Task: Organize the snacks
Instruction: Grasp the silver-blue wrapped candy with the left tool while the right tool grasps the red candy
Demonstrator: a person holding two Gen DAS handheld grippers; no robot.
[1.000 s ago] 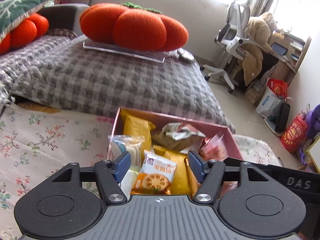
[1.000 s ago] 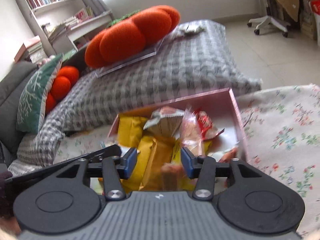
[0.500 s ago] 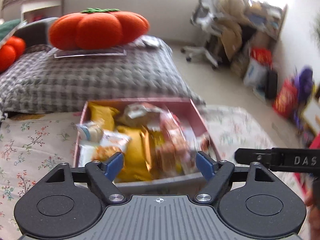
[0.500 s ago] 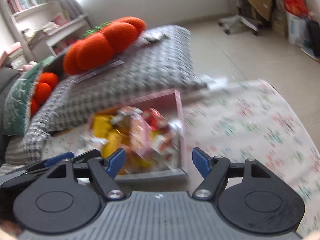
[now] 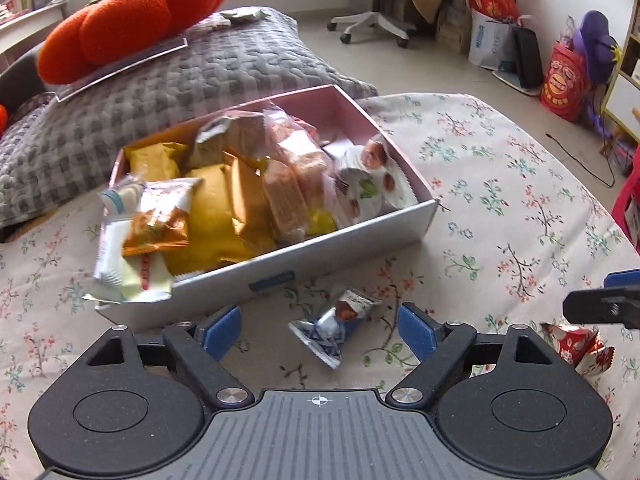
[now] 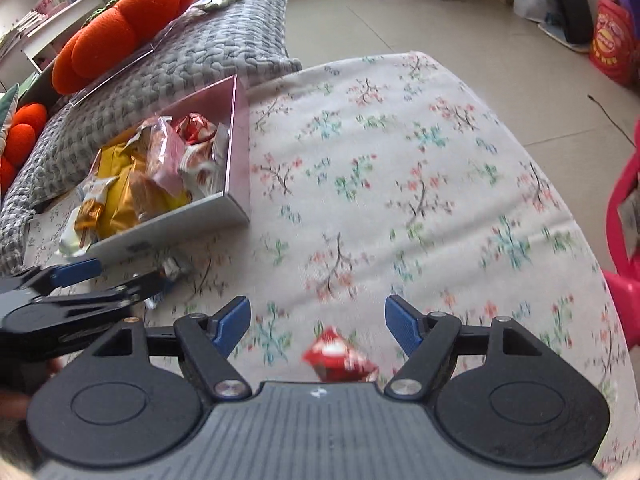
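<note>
A pink-lined box (image 5: 352,236) full of wrapped snacks stands on the flowered cloth (image 5: 500,184). In front of it lies a small blue-and-white packet (image 5: 334,326), on the cloth between the fingers of my left gripper (image 5: 318,322). Those jaws are opening and do not touch it. My right gripper (image 6: 318,314) hangs open over the cloth to the right of the box (image 6: 168,232). A red packet (image 6: 338,362) lies just below and behind its fingertips, untouched. That red packet (image 5: 580,348) also shows at the right of the left wrist view.
A grey checked cushion (image 5: 180,80) with an orange pumpkin pillow (image 5: 132,20) lies behind the box. An office chair (image 5: 380,12) and bags (image 5: 564,80) stand on the floor beyond. A pink stool (image 6: 624,216) is at the cloth's right edge.
Both grippers have pulled back from over the box's snacks to the cloth in front of it. Both have opened wider, and two loose packets have come into view.
</note>
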